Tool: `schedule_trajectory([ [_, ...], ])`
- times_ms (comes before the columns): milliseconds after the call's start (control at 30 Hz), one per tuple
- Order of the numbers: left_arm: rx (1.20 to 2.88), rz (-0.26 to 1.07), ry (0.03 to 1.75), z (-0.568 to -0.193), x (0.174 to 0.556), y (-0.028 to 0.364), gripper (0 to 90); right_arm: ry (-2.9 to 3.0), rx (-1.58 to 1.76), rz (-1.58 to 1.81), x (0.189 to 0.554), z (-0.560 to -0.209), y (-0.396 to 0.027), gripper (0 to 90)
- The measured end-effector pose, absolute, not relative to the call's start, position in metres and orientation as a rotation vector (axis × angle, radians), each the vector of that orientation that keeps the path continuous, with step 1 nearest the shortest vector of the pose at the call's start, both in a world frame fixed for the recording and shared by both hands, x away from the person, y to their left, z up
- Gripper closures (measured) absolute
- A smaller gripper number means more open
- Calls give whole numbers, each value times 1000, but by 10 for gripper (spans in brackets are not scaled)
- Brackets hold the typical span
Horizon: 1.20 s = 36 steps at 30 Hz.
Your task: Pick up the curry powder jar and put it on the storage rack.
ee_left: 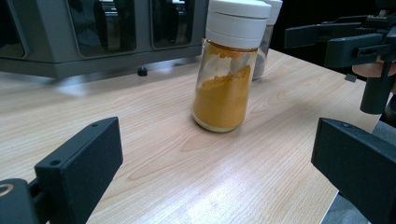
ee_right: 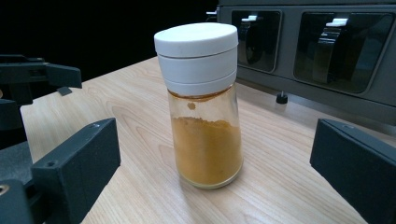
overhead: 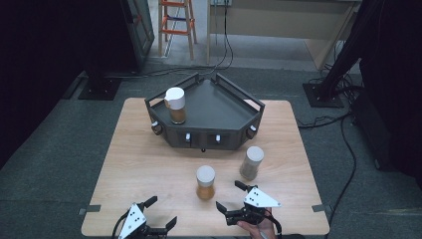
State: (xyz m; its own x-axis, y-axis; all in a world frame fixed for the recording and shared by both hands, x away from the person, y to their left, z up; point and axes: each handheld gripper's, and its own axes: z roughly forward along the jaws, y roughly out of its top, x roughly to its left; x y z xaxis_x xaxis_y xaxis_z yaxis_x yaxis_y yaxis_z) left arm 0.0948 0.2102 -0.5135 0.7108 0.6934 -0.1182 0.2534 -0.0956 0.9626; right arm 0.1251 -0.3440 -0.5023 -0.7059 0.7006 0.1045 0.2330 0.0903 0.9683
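A glass spice jar of orange powder [overhead: 205, 182] with a white cap stands upright on the wooden table [overhead: 144, 164], near the front. My left gripper [overhead: 161, 211] is open at the front edge, left of the jar and apart from it. My right gripper [overhead: 229, 195] is open just right of the jar, held by a hand. In the left gripper view the orange jar [ee_left: 224, 79] stands ahead between the wide-apart jaws of the left gripper [ee_left: 215, 172]. In the right gripper view the jar [ee_right: 203, 107] is close in front of the right gripper [ee_right: 215, 172], not touched.
A second jar with grey powder [overhead: 251, 163] stands right of and behind the orange one. A dark grey corner rack [overhead: 234, 107] sits at the table's back, with a third white-capped jar [overhead: 175, 105] on its left side. Cables and stands lie on the floor beyond.
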Motion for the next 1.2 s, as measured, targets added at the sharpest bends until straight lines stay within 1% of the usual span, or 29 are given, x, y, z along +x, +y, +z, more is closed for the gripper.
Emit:
schedule_trajectory([
  [1200,1666,446,769,-513,94,213,19,2032,867,1625,155,-492,-316,15],
])
